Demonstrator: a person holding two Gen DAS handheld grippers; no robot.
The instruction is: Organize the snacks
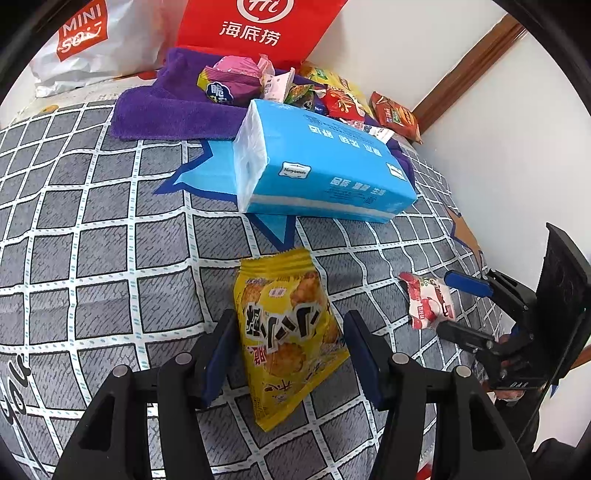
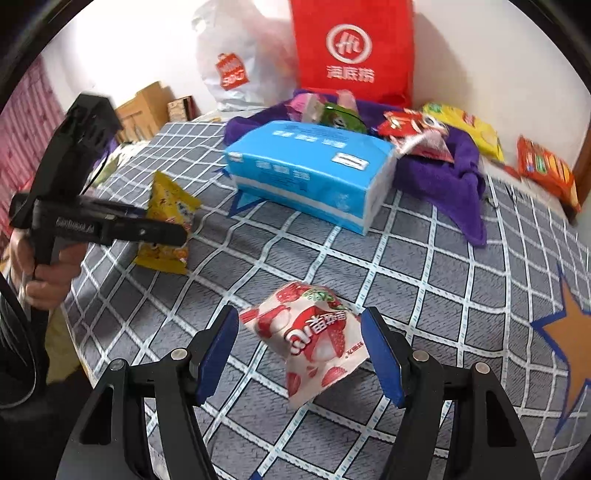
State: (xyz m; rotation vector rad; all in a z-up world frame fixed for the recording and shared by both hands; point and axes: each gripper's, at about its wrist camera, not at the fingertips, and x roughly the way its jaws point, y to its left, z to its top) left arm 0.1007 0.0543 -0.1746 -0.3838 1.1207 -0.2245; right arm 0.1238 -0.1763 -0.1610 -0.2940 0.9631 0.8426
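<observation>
A yellow snack bag (image 1: 284, 332) sits between the blue pads of my left gripper (image 1: 290, 325), both edges touching the pads, so the gripper is shut on it. The right wrist view shows the same bag (image 2: 166, 206) tilted upright in my left gripper (image 2: 177, 221), which a hand (image 2: 40, 273) holds. My right gripper (image 2: 300, 317) is shut on a white and red strawberry packet (image 2: 314, 339), both pads against its sides. In the left wrist view that packet (image 1: 428, 302) hangs between the fingers of my right gripper (image 1: 443, 301) at the right, over the grey checked bed cover (image 1: 92, 240).
A blue tissue pack (image 1: 321, 162) lies mid-bed. Behind it a purple towel (image 1: 166, 110) carries a pile of several snack packets (image 1: 236, 81). A red bag (image 1: 258, 26) and a white shopping bag (image 1: 85, 40) stand against the wall. An orange packet (image 1: 397, 116) lies in the corner.
</observation>
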